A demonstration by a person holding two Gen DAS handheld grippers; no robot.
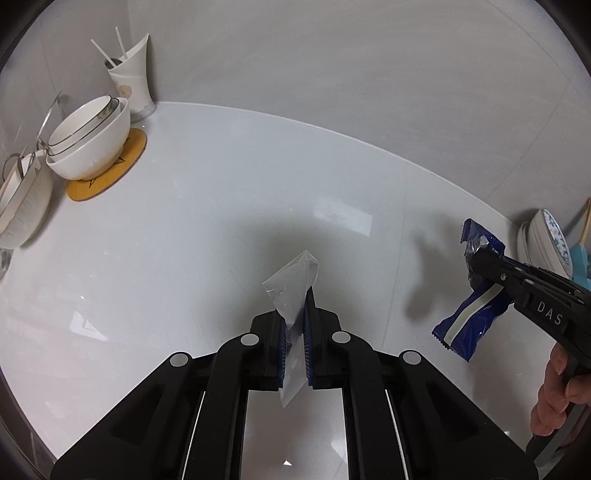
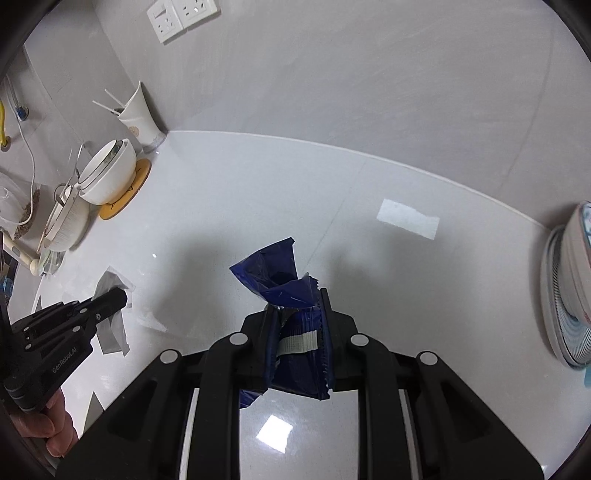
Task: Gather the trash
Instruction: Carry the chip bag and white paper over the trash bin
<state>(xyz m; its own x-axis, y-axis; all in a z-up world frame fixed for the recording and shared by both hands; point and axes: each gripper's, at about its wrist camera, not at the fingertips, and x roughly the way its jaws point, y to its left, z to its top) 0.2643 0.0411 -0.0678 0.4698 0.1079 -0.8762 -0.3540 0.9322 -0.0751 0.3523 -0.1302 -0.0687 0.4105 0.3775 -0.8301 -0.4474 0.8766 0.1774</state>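
My left gripper (image 1: 294,314) is shut on a clear plastic wrapper (image 1: 293,282), which sticks up past the blue pads and hangs down behind them, lifted off the white counter (image 1: 207,221). My right gripper (image 2: 297,310) is shut on a crumpled blue snack wrapper (image 2: 275,273) with a pale stripe, also held above the counter. In the left wrist view the right gripper (image 1: 480,258) enters from the right with the blue wrapper (image 1: 467,321) dangling from it. In the right wrist view the left gripper (image 2: 120,295) shows at the left with the clear wrapper (image 2: 110,328). A hand grips each handle.
Stacked white bowls (image 1: 88,140) sit on a round orange mat (image 1: 110,170) at the back left, beside a white utensil cup (image 1: 133,88) and a wire dish rack (image 1: 22,206). Stacked plates (image 2: 569,295) stand at the right edge. A grey wall with a socket plate (image 2: 181,14) backs the counter.
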